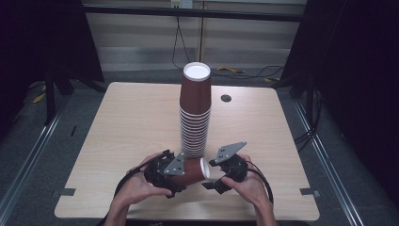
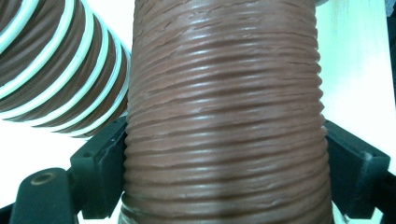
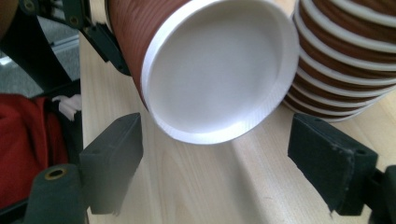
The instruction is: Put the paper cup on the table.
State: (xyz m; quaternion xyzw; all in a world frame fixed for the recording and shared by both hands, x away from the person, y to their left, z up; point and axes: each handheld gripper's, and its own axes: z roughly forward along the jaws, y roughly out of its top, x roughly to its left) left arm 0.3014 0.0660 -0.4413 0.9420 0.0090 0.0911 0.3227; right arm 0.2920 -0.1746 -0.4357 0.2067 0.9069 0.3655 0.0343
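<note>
A tall stack of brown ribbed paper cups (image 1: pixel 195 113) stands upside down in the middle of the table (image 1: pixel 131 122). Just in front of it my left gripper (image 1: pixel 175 170) is shut on a single brown cup (image 1: pixel 194 168) lying on its side, white bottom facing right. In the left gripper view the ribbed cup (image 2: pixel 224 116) sits squeezed between both jaws, the stack (image 2: pixel 56 60) at upper left. My right gripper (image 1: pixel 217 175) is open, its jaws apart on either side of the cup's white bottom (image 3: pixel 219 70) without touching it. The stack (image 3: pixel 350 56) shows at upper right.
A small dark round hole (image 1: pixel 226 98) sits in the tabletop right of the stack. Cables (image 1: pixel 235 70) lie on the floor beyond the far edge. Dark frame posts flank the table. A red sleeve (image 3: pixel 23 144) appears in the right gripper view.
</note>
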